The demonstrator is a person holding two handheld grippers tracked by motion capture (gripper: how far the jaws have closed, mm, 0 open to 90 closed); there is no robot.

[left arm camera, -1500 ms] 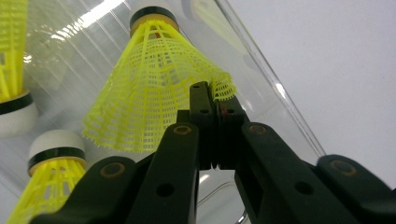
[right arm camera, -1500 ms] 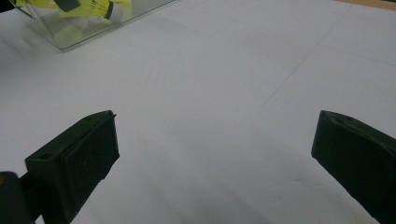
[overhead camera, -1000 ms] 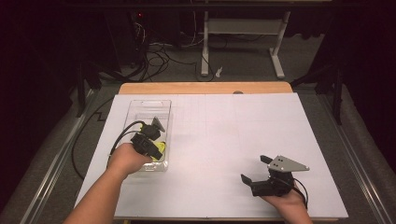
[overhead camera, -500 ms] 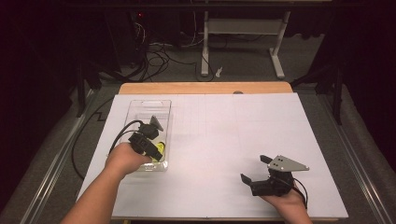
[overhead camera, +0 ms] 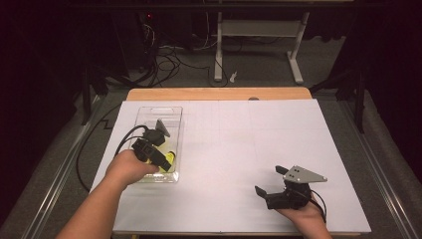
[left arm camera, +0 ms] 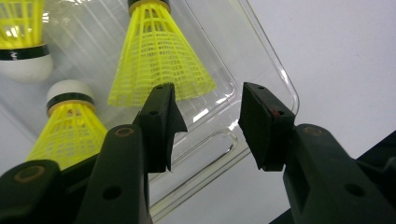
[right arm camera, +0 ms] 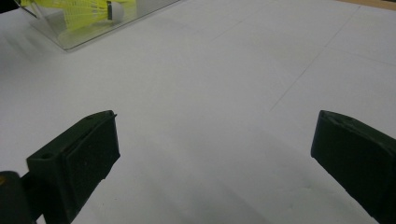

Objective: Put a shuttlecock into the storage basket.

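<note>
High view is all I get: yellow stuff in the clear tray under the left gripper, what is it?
Observer: Three yellow shuttlecocks with white cork heads, lying in the clear tray. The left gripper view shows them close up.
Operator: Is the left one holding any?
Observer: No. The left gripper has just been opening its jaws, and nothing sits between them. They hang over the tray's corner, next to one shuttlecock's skirt.
Operator: Right side?
Observer: The right gripper is wide open over the bare white table, with nothing between its jaws.
</note>
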